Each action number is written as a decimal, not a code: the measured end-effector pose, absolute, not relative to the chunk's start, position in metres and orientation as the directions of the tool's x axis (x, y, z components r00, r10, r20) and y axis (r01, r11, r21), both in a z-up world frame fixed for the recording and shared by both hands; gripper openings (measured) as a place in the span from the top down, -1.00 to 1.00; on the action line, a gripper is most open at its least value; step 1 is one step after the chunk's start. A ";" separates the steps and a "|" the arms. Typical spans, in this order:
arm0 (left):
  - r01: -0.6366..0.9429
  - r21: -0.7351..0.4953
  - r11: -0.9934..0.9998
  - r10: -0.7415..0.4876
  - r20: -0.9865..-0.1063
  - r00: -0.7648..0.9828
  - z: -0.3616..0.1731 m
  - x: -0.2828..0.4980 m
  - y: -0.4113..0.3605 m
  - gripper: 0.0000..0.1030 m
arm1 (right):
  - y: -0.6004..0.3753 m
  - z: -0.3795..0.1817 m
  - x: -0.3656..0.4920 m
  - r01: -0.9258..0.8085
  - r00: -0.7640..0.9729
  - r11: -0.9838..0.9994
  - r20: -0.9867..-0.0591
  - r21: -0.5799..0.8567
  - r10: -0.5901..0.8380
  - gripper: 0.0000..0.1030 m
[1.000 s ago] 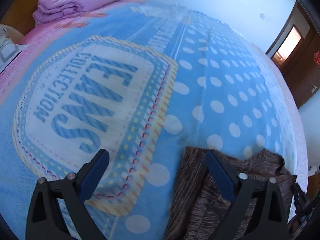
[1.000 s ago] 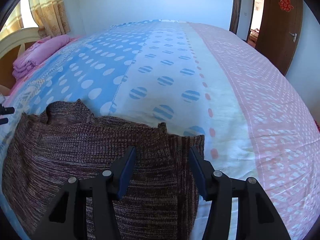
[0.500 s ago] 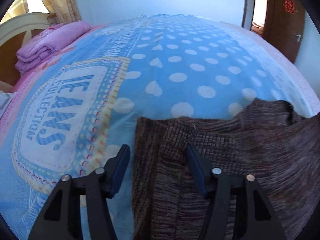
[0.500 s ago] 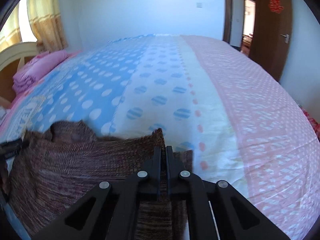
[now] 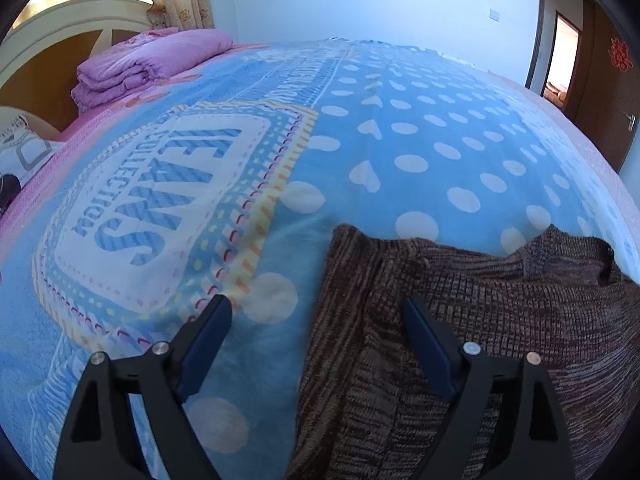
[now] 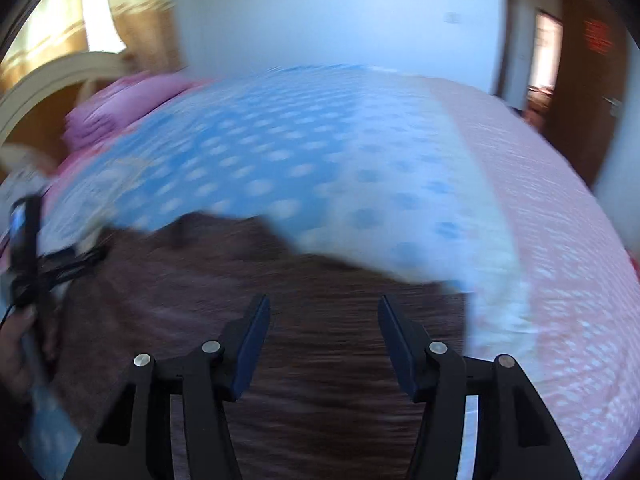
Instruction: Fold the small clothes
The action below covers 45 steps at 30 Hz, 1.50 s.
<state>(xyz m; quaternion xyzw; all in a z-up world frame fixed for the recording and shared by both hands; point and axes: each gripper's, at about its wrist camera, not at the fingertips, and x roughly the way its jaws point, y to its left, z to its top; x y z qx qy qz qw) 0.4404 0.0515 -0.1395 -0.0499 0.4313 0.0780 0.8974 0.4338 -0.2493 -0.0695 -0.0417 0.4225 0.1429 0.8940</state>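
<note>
A brown knitted sweater [image 5: 460, 320] lies flat on the blue dotted bedspread [image 5: 420, 140]. Its left edge, with a folded-in sleeve, runs between the fingers of my left gripper [image 5: 316, 306]. That gripper hovers just above it, jaws opening wide, pads pressing on nothing. In the blurred right wrist view the same sweater [image 6: 320, 340] fills the lower middle. My right gripper [image 6: 322, 306] hangs over it with jaws opening, and no cloth is pinched between them. At the left edge of that view a hand [image 6: 16, 344] holds the other gripper's handle.
A folded purple quilt [image 5: 152, 64] sits by the cream headboard [image 5: 68, 28] at the far left. A pillow [image 5: 24, 148] lies at the left edge. The pink side of the bedspread [image 6: 560, 240] stretches right. A brown door [image 5: 612, 80] stands at the far right.
The right gripper shut on the sweater's right edge, then let go and swung left over the garment. The left gripper narrowed over the sweater's left edge, then widened again.
</note>
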 end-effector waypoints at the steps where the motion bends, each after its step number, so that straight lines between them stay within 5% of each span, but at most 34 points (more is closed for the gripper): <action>1: -0.187 -0.033 0.982 0.091 -0.780 0.619 -0.139 0.439 0.053 -0.77 | -0.236 -0.074 0.433 -0.323 0.576 0.944 -0.778 0.066 0.251 0.07; 8: -0.192 -0.100 0.976 0.046 -0.771 0.635 -0.141 0.435 0.062 -0.84 | -0.183 -0.116 0.459 -0.307 0.561 0.951 -0.815 -0.040 0.147 0.12; 13: -0.209 -0.145 0.967 0.031 -0.747 0.664 -0.139 0.428 0.071 -0.89 | -0.198 -0.118 0.504 -0.187 0.564 0.982 -0.816 0.019 0.124 0.12; 21: -0.234 -0.252 0.939 -0.026 -0.731 0.682 -0.141 0.423 0.088 -0.89 | -0.202 -0.087 0.433 -0.260 0.590 0.963 -0.778 0.071 0.217 0.02; 28: -0.271 -0.306 0.913 -0.024 -0.702 0.712 -0.134 0.385 0.104 -1.00 | -0.275 -0.098 0.354 -0.164 0.604 0.985 -0.785 0.045 0.137 -0.08; 45: -0.250 -0.141 0.958 0.045 -0.786 0.616 -0.141 0.344 0.099 -1.00 | -0.295 -0.114 0.287 -0.121 0.626 0.991 -0.779 -0.059 0.030 -0.14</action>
